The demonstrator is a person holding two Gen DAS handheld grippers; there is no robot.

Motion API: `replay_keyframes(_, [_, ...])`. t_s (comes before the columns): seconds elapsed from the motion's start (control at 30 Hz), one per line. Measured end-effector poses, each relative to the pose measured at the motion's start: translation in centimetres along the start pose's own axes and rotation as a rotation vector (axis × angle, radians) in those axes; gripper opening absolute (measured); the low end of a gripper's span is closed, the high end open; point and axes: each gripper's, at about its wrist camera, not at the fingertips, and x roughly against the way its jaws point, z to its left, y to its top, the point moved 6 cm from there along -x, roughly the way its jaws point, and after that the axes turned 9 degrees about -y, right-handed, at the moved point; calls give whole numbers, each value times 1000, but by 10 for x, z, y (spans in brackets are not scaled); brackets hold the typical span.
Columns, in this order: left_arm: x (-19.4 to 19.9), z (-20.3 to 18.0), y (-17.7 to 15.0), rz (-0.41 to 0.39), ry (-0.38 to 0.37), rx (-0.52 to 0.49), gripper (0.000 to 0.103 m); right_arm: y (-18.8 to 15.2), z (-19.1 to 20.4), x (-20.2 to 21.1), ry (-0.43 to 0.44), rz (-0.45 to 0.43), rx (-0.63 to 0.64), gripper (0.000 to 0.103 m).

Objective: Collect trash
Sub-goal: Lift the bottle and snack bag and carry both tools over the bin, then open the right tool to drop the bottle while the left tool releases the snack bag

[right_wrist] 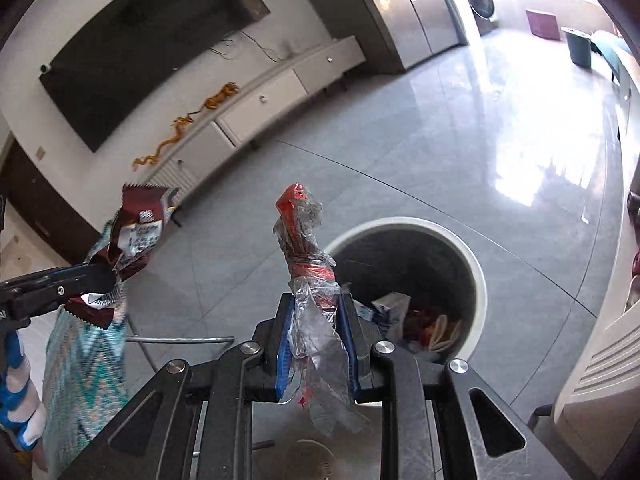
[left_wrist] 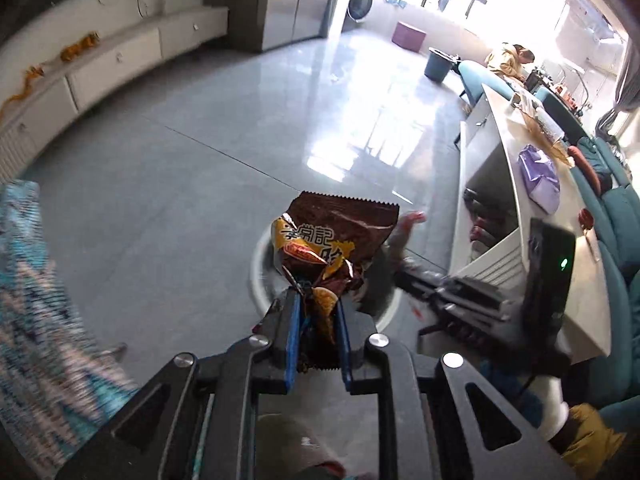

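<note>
Above the white-rimmed trash bin (right_wrist: 476, 268) on the grey floor, the left tongs (left_wrist: 318, 300) pinch a brown snack wrapper (left_wrist: 336, 232), and the right tongs (right_wrist: 316, 304) pinch a crumpled clear-and-red plastic wrapper (right_wrist: 304, 232). Discarded packaging already lies inside the bin.
</note>
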Motion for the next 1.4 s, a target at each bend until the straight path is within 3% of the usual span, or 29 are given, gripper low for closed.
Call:
replay_keyframes(0.3, [-76,4,25,65,-91,118,22,-3,-29,-54,-69,91,-27,23])
replay_keyframes(0.37, [-82,9,28,59,-98,142,40,-4,-33,-62,-85,105,-29,23])
replay_keyframes(0.43, [-85,15,30,46,-109,176,52,-4,-34,-68,-104,115,-30,25])
replay_keyframes(0.5, [-90,18,33,45,-117,196,53,-6,-36,-72,-127,122,-30,39])
replay_keyframes(0.7, [-85,22,31,40,-145,213,54,-8,-37,-69,-160,120,-27,51])
replay_keyframes(1.03, [-81,16,26,61,-197,224,60,-5,-35,-46,-190,81,-24,58])
replay_keyframes(1.23, [-81,20,27,55,-220,261,68,-12,-42,-34,-213,71,-40,58])
replay_keyframes(1.4, [-79,21,25,46,-217,267,69,-13,-46,-28,-212,66,-61,58])
